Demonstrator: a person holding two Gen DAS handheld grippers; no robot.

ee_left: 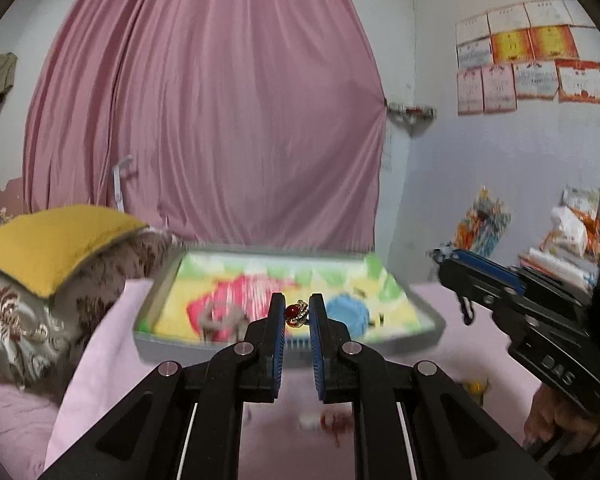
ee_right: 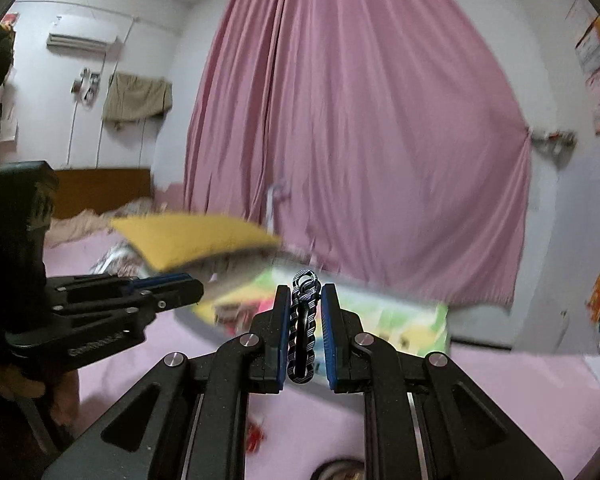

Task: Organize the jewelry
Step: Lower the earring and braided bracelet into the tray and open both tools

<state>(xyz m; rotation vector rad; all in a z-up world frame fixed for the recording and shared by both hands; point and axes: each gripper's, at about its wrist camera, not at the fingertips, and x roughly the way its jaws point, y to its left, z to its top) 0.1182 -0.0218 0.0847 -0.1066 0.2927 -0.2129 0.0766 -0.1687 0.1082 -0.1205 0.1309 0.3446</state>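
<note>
A pink curtain [ee_left: 204,112] fills most of the back wall in both views, gathered to a wall hook at its right side. Below it spreads a pink bedsheet [ee_left: 100,360], with a yellow pillow [ee_left: 56,244] stacked on a brown-patterned cushion [ee_left: 96,280] to the left. Certificates [ee_left: 528,64] are pinned on the wall at the right, and the right wrist view shows an air conditioner [ee_right: 82,38] high on the left wall.

On the sheet, near the curtain, lies a grey-rimmed tray [ee_left: 428,312] lined with a bright cartoon print – blurred, so what lies inside cannot be made out.

The left gripper [ee_left: 297,314] is raised in front of the tray, its jaws drawn narrow and pinching a gold ring with a red stone [ee_left: 296,314] between the blue pads near the tips. The right gripper [ee_right: 306,304] is also held up, off to the right of the left one, its jaws narrow and clamped on a black-and-white braided bracelet [ee_right: 302,332] that hangs lengthwise between the pads, with its loops sticking out past the fingertips.

Small pieces rest on the sheet below the grippers – a red item [ee_left: 334,422], and a yellow one [ee_left: 476,388] just beside the right gripper's body – both too blurred to identify.
</note>
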